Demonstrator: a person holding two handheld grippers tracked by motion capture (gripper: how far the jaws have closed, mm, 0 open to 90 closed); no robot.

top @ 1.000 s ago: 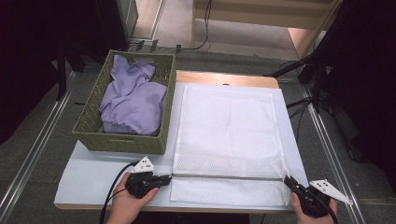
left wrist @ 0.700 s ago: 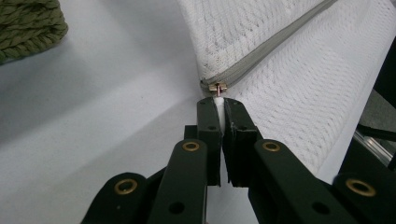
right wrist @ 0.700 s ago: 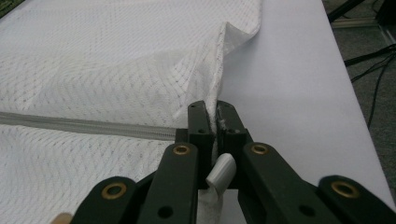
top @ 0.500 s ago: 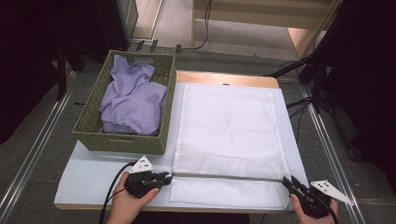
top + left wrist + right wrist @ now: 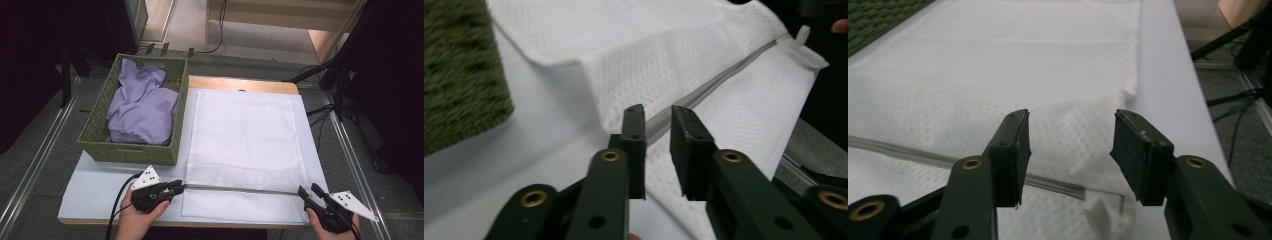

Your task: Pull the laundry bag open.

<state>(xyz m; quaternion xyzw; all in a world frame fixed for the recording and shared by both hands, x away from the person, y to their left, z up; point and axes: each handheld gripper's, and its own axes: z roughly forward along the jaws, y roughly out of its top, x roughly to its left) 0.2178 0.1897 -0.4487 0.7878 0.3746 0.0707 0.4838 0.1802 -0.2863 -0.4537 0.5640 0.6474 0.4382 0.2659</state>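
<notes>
The white mesh laundry bag [image 5: 244, 145] lies spread flat, both the left gripper [image 5: 176, 188] and right gripper [image 5: 309, 192] released beside its zipper [image 5: 240, 189], while the lilac garment [image 5: 142, 107] waits in the far-left wicker basket [image 5: 131, 152], unbagged.

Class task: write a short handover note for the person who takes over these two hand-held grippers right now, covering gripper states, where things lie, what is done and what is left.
Left gripper: jaws a little apart, nothing pinched, at the zip's left end.
Right gripper: jaws have just been opening, nothing between them, at the zip's right end.
White mesh laundry bag: flat on the table, grey zip across its near end.
Purple garment: crumpled in the green wicker basket, left of the bag.
Done: bag spread flat.
Left, probably: open the zip, move the garment into the bag.
</notes>
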